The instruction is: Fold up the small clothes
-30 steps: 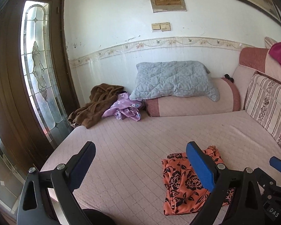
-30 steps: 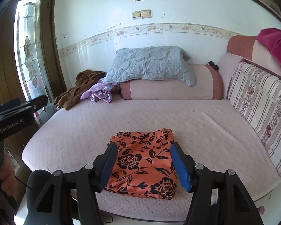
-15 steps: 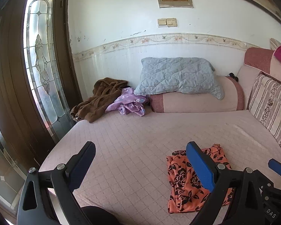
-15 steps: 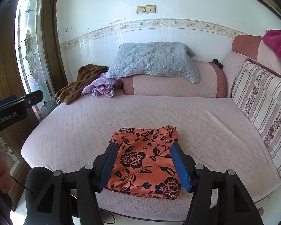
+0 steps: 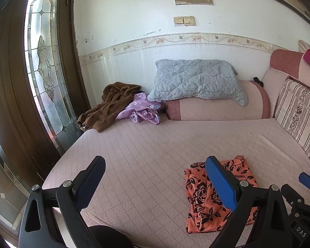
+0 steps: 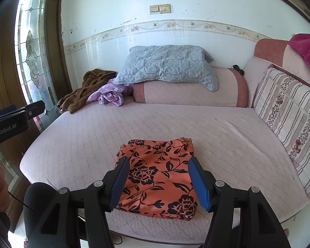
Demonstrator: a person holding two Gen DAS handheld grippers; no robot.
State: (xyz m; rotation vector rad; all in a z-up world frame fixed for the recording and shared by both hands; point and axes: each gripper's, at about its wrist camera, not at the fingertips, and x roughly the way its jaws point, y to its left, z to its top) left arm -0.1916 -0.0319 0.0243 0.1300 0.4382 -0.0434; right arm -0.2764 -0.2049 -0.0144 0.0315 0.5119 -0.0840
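A folded orange garment with black flowers (image 6: 158, 174) lies flat near the front edge of the pink quilted bed (image 6: 175, 124); it also shows in the left wrist view (image 5: 202, 198). My right gripper (image 6: 158, 183) is open and empty, held above the garment's near part. My left gripper (image 5: 155, 183) is open and empty, left of the garment over bare bed (image 5: 144, 155). A crumpled purple garment (image 5: 141, 111) and a brown garment (image 5: 109, 107) lie at the bed's far left corner; both also show in the right wrist view, purple (image 6: 110, 95), brown (image 6: 84, 91).
A grey quilted pillow (image 6: 165, 66) rests on a pink bolster (image 6: 190, 93) against the back wall. Striped cushions (image 6: 289, 113) line the right side, with a magenta cloth (image 6: 308, 51) above. A dark wooden door with leaded glass (image 5: 41, 72) stands left.
Both grippers have drawn back and risen a little, so the bed looks farther away. The orange garment has not moved. Both stay open.
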